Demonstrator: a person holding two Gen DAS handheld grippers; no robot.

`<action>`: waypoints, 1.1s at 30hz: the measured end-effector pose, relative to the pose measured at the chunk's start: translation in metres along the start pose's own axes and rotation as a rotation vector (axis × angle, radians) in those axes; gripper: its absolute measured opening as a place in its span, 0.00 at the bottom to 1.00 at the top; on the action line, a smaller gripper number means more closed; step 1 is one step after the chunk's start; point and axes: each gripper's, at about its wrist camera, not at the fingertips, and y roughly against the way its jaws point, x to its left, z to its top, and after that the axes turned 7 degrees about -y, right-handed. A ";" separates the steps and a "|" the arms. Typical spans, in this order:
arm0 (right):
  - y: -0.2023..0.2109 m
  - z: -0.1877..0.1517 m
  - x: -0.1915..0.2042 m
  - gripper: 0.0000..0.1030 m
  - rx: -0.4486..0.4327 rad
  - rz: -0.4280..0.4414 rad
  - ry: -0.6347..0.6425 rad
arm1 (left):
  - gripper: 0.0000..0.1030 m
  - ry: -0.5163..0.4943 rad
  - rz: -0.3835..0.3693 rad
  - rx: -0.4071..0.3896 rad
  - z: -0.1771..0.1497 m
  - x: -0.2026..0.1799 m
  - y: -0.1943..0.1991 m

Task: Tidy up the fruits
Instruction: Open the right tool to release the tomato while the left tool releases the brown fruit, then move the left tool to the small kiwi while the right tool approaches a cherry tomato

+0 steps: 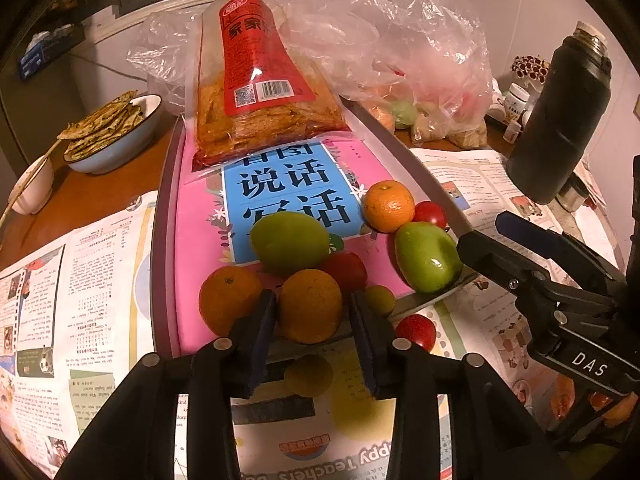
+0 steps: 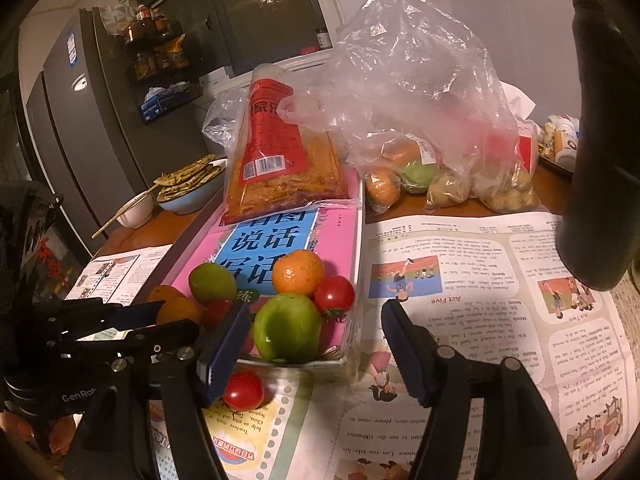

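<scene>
Pink book cover (image 1: 192, 240) lines the bottom of a shallow grey-rimmed tray (image 1: 160, 240), and the fruit sits on it at the near end. The tray stands on newspaper (image 1: 92, 280) spread over a brown table.

Left gripper (image 1: 313, 298): the jaws are narrow and straddle an orange (image 1: 310, 312) at the tray's near edge. A thin gap shows at the right-hand pad, so the pads are not pressing on it.

Right gripper (image 2: 316, 344): the jaws stand wide and hold nothing. They point at the tray's near right corner, where a green fruit (image 2: 286, 328) lies just beyond the tips.

Fruit in the tray:
- A second orange (image 1: 228, 298) is just left of the straddled one.
- Another green fruit (image 1: 290, 242) and a red tomato (image 1: 346, 270) lie directly behind it.
- A small yellow-green fruit (image 1: 380, 300) is at its right.
- A third orange (image 1: 388, 206) and a tomato (image 1: 430, 214) are further back, on the right.

One tomato (image 2: 243, 390) lies outside the tray on the newspaper, just beside the right gripper's left finger.

At the tray's far end a red-labelled snack bag (image 1: 256, 92) leans upright. Clear plastic bags (image 1: 404, 40) with more produce sit behind and to the right of it. A black flask (image 1: 564, 120) stands on the right, and a blue bowl of flatbreads (image 1: 116, 148) on the left.
</scene>
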 end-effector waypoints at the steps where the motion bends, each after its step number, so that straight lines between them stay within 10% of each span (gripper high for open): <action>1: 0.001 0.000 0.000 0.66 -0.002 -0.001 0.002 | 0.40 -0.002 -0.001 -0.001 0.000 0.000 0.001; 20: 0.025 -0.024 0.017 0.76 0.006 0.044 0.048 | 0.60 0.029 -0.006 -0.096 -0.010 0.010 0.057; 33: 0.007 -0.047 0.036 0.76 0.092 0.044 0.102 | 0.64 0.058 -0.030 -0.001 -0.049 0.025 0.044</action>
